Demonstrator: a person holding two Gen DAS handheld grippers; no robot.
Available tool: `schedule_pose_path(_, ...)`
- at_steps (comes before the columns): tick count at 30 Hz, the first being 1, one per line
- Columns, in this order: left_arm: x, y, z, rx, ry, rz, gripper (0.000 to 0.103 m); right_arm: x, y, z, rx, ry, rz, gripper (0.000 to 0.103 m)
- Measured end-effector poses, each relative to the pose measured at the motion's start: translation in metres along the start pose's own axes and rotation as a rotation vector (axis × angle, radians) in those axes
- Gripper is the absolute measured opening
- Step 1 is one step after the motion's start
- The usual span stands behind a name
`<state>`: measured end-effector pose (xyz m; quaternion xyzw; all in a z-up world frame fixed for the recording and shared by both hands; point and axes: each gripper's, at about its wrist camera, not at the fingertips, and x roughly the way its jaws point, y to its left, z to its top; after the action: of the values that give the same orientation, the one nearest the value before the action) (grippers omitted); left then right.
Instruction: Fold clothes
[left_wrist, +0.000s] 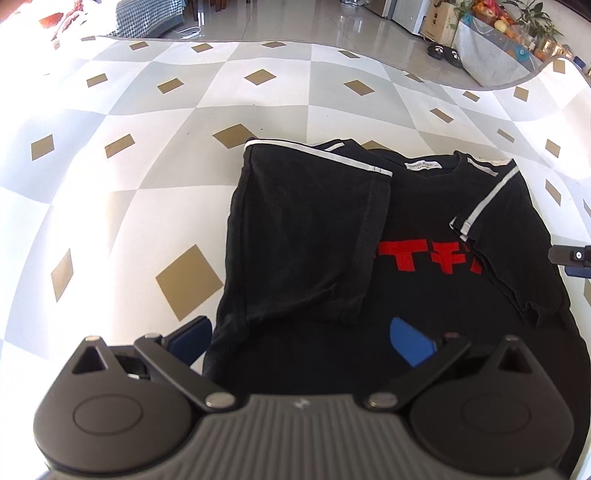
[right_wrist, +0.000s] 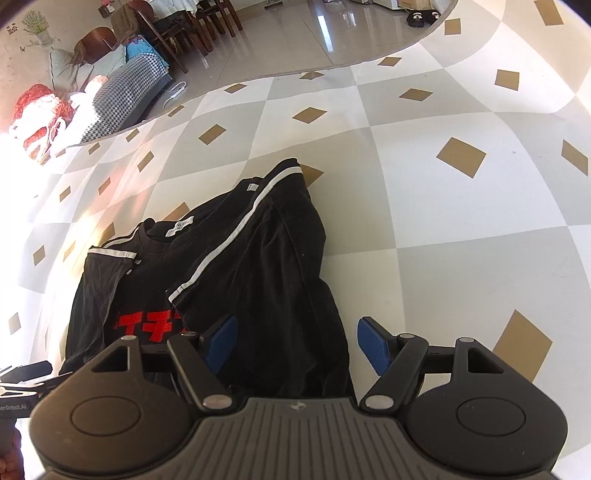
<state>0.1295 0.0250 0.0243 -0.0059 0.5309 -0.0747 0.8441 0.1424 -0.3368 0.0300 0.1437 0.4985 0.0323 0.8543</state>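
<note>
1. Left gripper: jaws are seen spread wide, nothing clamped. Blue pads are positioned w/ the lower-left portion of the black T-shirt between and below them; no pad contact w/ fabric can be confirmed. Left pad sits at the shirt's left edge, over the checkered cloth; right pad is over the shirt body.

2. Right gripper: jaws are seen released, approx. mid-to-wide spread. The shirt's right edge lies between the pads; left pad is over fabric, right pad is over bare cloth just beside the hem. No grasp is shown.

3. T-shirt: laid face-up ahead of both grippers, collar and neck label at the far end. Both sides are folded inward:
 - left side panel, w/ white-striped sleeve, is folded over the chest, directly ahead of the left gripper;
 - right sleeve is folded in diag., stripe pointing toward the red print.
 Red print is partly covered by both folds.

4. Lower shirt section is nearest the grippers, unfolded.

5. Part of the right gripper is visible at the right edge of the left wrist view; part of the left gripper at the left edge of the right wrist view.

6. Background: tiled floor, slippers beyond the cloth's far edge.
</note>
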Motion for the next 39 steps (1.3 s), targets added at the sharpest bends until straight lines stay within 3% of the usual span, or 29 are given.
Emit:
schedule_pose_path(13,0.017,0.009,0.002,-0.029,0.046,0.047,0.103,0.023,0.002,0.002,0.000,-0.011,-0.030,0.071)
schedule_pose_path(20,0.020,0.013,0.003,-0.040,0.058,0.067,0.103,0.027,0.018,-0.001,-0.068,-0.033,-0.065,0.041)
schedule_pose_path(22,0.021,0.015,0.003,-0.050,0.063,0.070,0.103,0.027,0.019,-0.001,-0.067,-0.032,-0.072,0.022)
schedule_pose_path(25,0.021,0.018,0.002,-0.064,0.074,0.070,0.103,0.023,0.024,-0.002,-0.078,-0.048,-0.080,0.013)
schedule_pose_path(39,0.020,0.021,-0.006,-0.073,0.106,0.084,0.103,-0.013,0.067,0.001,-0.199,-0.188,-0.073,0.010)
